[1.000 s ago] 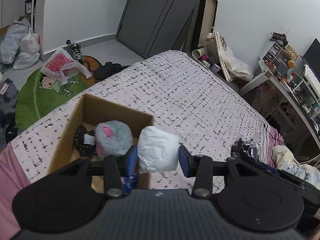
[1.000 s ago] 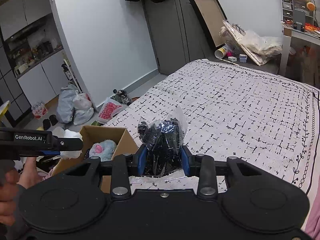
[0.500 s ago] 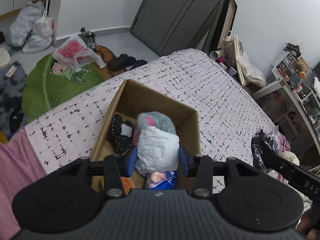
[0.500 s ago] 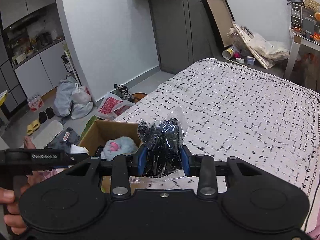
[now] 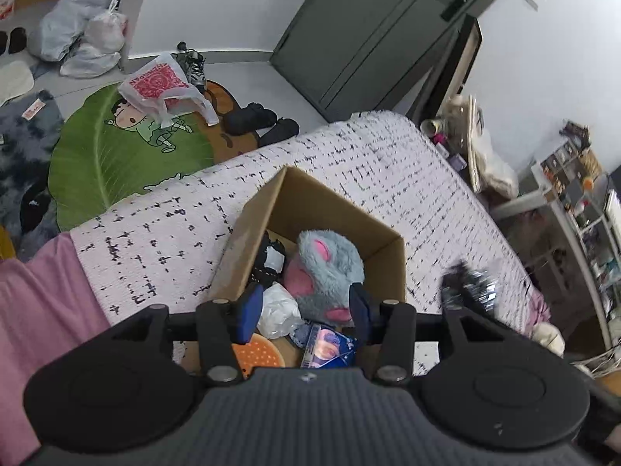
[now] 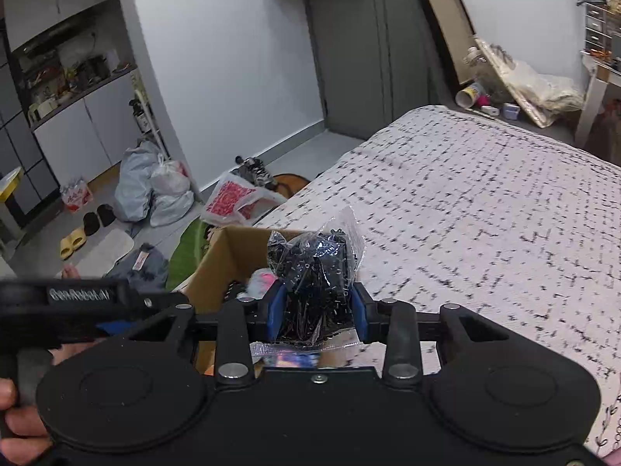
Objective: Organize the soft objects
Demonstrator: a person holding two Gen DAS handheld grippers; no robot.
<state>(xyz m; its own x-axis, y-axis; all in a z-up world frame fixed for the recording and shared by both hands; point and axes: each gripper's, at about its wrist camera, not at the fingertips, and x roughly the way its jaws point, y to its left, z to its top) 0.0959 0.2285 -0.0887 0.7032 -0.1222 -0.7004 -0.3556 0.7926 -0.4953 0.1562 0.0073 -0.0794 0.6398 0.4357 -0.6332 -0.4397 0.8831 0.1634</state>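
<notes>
A cardboard box point(image 5: 322, 209) stands on the patterned bed cover. In it lie a grey and pink plush toy point(image 5: 326, 268), a white soft bundle point(image 5: 277, 308), a black item point(image 5: 266, 260), an orange disc point(image 5: 258, 355) and a blue packet point(image 5: 330, 349). My left gripper point(image 5: 302, 308) is open above the box, with the white bundle lying below it. My right gripper point(image 6: 316, 312) is shut on a clear bag of black stuff point(image 6: 314, 275), held beside the box point(image 6: 229, 256). That bag also shows blurred in the left wrist view point(image 5: 469, 287).
The bed cover point(image 6: 485, 209) stretches to the right. On the floor lie a green leaf rug point(image 5: 112, 155), a pink and white plastic bag point(image 5: 163, 85), grey bags point(image 5: 77, 42) and shoes. A desk with clutter point(image 5: 582, 202) stands right of the bed.
My left gripper opened over the box and the white bundle dropped in. My right gripper moved closer to the box with its bag.
</notes>
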